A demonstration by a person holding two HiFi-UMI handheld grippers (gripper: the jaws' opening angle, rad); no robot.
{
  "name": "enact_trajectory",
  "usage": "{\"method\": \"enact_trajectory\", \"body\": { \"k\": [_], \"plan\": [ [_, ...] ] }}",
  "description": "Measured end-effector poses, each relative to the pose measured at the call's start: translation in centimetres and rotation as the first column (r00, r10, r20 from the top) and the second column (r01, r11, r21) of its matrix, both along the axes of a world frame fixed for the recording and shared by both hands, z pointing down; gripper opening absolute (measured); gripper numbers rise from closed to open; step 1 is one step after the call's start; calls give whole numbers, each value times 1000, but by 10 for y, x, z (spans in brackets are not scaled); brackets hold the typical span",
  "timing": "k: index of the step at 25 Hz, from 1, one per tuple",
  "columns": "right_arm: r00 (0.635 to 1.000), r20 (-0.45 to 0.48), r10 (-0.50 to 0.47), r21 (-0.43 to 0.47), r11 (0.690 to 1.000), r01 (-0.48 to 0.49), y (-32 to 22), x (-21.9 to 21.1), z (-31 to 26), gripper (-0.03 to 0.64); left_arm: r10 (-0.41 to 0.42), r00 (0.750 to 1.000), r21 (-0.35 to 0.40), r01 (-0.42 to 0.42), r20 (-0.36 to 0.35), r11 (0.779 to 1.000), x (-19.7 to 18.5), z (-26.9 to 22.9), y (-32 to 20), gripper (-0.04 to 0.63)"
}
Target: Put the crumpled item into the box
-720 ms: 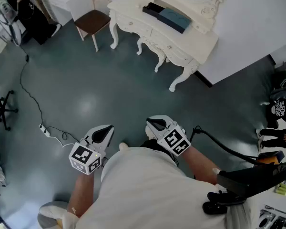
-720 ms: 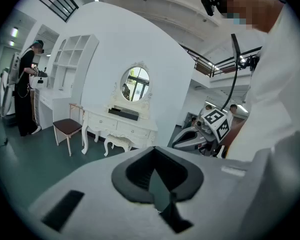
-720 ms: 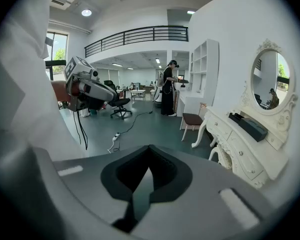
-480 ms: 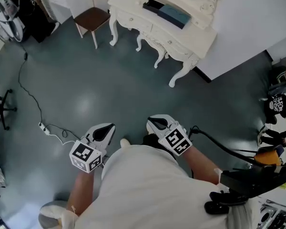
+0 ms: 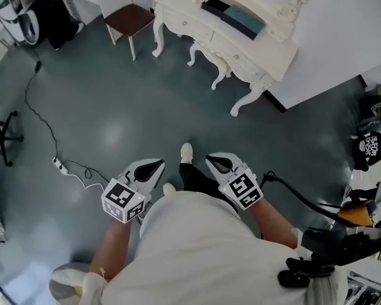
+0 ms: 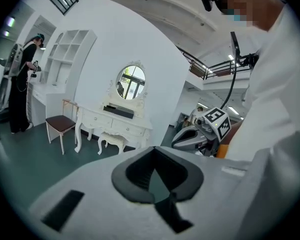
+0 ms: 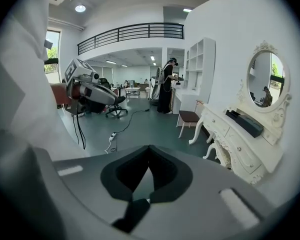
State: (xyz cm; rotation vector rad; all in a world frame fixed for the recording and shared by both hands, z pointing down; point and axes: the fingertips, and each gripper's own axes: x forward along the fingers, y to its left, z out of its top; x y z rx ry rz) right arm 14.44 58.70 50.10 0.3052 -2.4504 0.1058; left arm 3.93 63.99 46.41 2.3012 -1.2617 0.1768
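Observation:
Both grippers hang in front of my torso over the dark green floor. My left gripper (image 5: 153, 166) is shut with nothing in it, and its tips (image 6: 152, 150) meet. My right gripper (image 5: 217, 162) is shut and empty as well, its tips (image 7: 149, 148) touching. A dark open box (image 5: 238, 16) lies on the white dressing table (image 5: 254, 53) ahead. The same box (image 6: 118, 111) shows under the oval mirror in the left gripper view and to the right, box (image 7: 245, 122), in the right gripper view. No crumpled item is in view.
A brown-seated chair (image 5: 130, 19) stands left of the dressing table. A power strip with cable (image 5: 59, 164) lies on the floor at left, and a black cable (image 5: 305, 199) runs at right. A person in black (image 7: 166, 86) stands by white shelves. My shoe (image 5: 187, 152) is forward.
The whole view has shifted as I walk toward the dressing table, and one shoe has come forward between the grippers. Both grippers stay shut in front of my torso.

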Motion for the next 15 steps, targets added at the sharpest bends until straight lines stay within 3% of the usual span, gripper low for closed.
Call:
{"method": "enact_trajectory", "body": {
  "k": [5,15],
  "plan": [
    [1000,21,15,-9,1000,-15,-60,-19,11,55,11,1000,-18,-11,15,1000,-13,8,-55,-3],
    [993,115,19,-34,999,-15,-237,-68,4,2,-16,990,-49,23,141,999,-60,-6,-218,-3]
  ]
}}
